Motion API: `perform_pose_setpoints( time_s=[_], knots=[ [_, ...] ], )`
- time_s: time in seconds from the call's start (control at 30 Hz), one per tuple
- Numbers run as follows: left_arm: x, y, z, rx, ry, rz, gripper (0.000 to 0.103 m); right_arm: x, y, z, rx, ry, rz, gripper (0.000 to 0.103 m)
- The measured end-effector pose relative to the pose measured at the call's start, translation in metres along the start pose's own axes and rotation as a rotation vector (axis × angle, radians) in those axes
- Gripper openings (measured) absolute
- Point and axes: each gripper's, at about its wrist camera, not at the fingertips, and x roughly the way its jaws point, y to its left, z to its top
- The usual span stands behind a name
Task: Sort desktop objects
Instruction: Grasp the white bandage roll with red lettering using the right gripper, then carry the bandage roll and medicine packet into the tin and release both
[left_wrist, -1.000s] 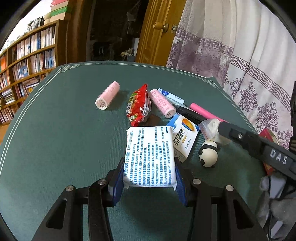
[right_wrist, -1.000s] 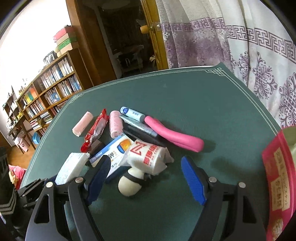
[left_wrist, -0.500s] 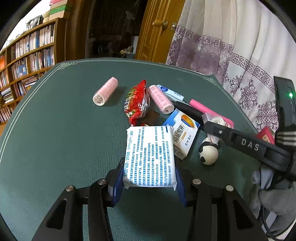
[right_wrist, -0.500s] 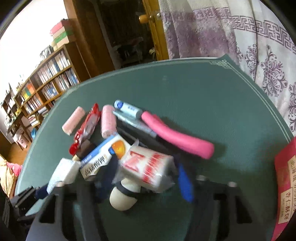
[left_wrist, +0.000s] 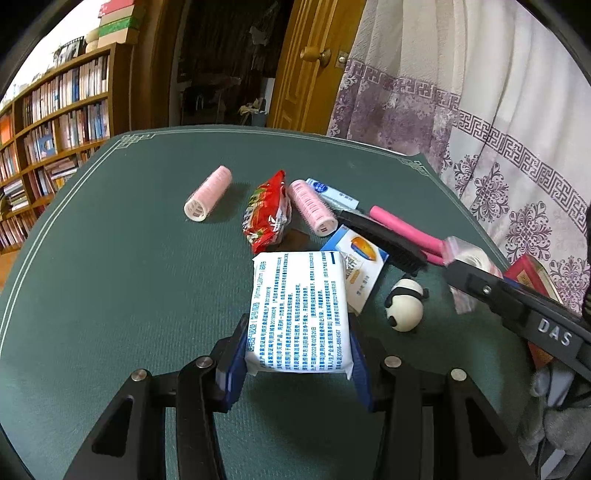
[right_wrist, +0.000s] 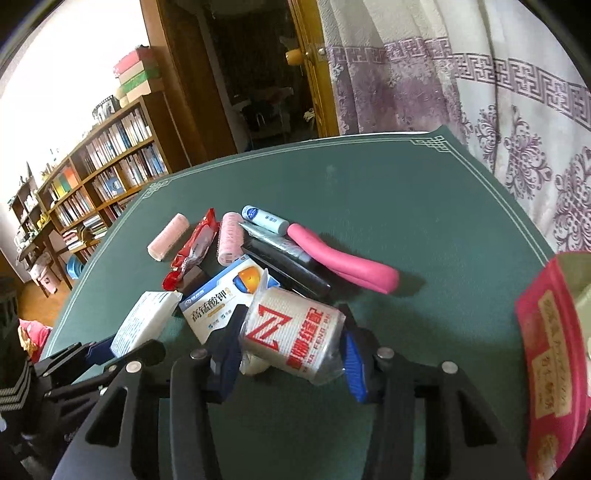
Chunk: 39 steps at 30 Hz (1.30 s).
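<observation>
My left gripper (left_wrist: 297, 363) is shut on a white packet with blue print (left_wrist: 300, 308), held just above the green table (left_wrist: 110, 280). My right gripper (right_wrist: 291, 354) is shut on a wrapped white bandage roll with red print (right_wrist: 291, 334), lifted over the pile; it also shows in the left wrist view (left_wrist: 476, 260). The pile holds two pink hair rollers (left_wrist: 208, 197) (left_wrist: 312, 206), a red snack packet (left_wrist: 267, 218), a blue-and-white medicine box (right_wrist: 221, 299), a panda figure (left_wrist: 404, 310), a black brush (left_wrist: 384, 245), a pink curved handle (right_wrist: 343, 264) and a white tube (right_wrist: 264, 219).
A red box (right_wrist: 554, 362) stands at the table's right edge. A patterned curtain (right_wrist: 498, 103) hangs behind on the right, a wooden door (left_wrist: 306, 62) at the back, and bookshelves (left_wrist: 48, 110) on the left. Bare green cloth lies to the left of the pile.
My right gripper closed on the bandage roll and lifted it off the panda figure, moving right. My left gripper kept its hold on the white packet.
</observation>
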Motion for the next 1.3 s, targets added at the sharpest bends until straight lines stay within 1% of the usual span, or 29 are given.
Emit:
perform_pose_setpoints(
  time_s=[0.27, 0.57, 0.77, 0.9, 1.03, 1.2, 1.3],
  knots=[
    [-0.015, -0.019, -0.004, 0.033, -0.014, -0.003, 0.049, -0.039, -0.012, -0.012, 0.002, -0.04, -0.009, 0.051],
    [-0.034, -0.055, -0.007, 0.111, -0.047, 0.014, 0.049, -0.084, -0.029, -0.027, 0.023, -0.103, -0.012, 0.051],
    [-0.04, -0.081, -0.008, 0.158, -0.047, 0.005, 0.049, -0.108, -0.046, -0.034, 0.053, -0.139, -0.01, 0.051],
    [-0.043, -0.103, -0.009, 0.189, -0.041, -0.026, 0.049, -0.128, -0.062, -0.039, 0.071, -0.173, -0.019, 0.051],
    [-0.045, -0.128, -0.008, 0.229, -0.038, -0.061, 0.049, -0.15, -0.082, -0.045, 0.094, -0.21, -0.046, 0.051],
    [-0.047, -0.164, -0.008, 0.279, -0.034, -0.113, 0.049, -0.178, -0.117, -0.056, 0.133, -0.257, -0.122, 0.051],
    [-0.046, -0.183, -0.008, 0.306, -0.023, -0.143, 0.049, -0.191, -0.14, -0.064, 0.167, -0.262, -0.169, 0.051]
  ],
)
